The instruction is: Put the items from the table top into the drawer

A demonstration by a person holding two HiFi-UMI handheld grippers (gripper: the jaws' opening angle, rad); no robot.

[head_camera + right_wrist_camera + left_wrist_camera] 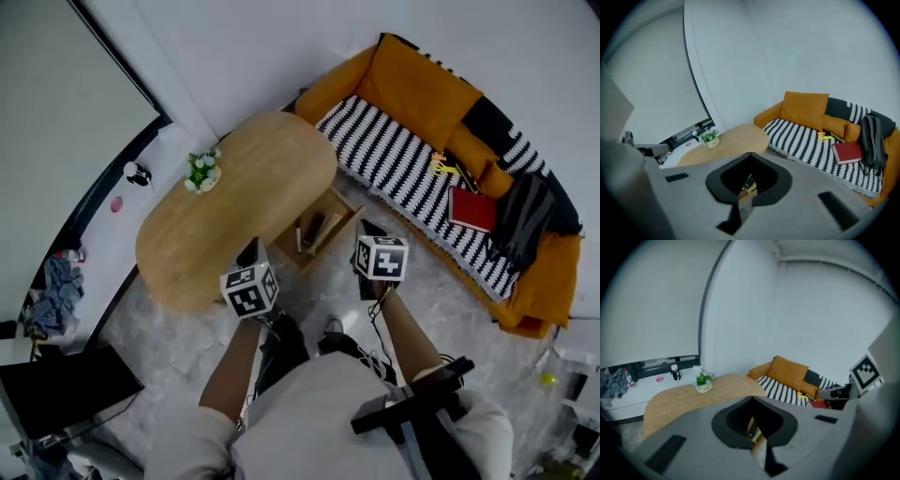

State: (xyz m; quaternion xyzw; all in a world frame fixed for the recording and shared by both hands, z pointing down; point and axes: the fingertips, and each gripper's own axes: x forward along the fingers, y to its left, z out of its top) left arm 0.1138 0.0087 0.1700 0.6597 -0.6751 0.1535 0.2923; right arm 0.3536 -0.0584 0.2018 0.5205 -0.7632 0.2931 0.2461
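Wooden and pulled open, the drawer (pixel 325 225) sits mid-frame in the head view, under the lower right edge of the table (pixel 234 211). A dark flat item (pixel 312 228) and a few paler things lie inside it, too small to name. A potted plant (pixel 202 172) stands toward the tabletop's upper left. At the upper right an orange sofa (pixel 412 89) with a striped throw (pixel 403 164) carries a red book (pixel 471 208). The floor (pixel 178 347) is grey and marbled. Both arms reach forward from bottom centre. The left gripper (pixel 752 398) and right gripper (pixel 751 154) angle downward, jaws pressed together with nothing between them.
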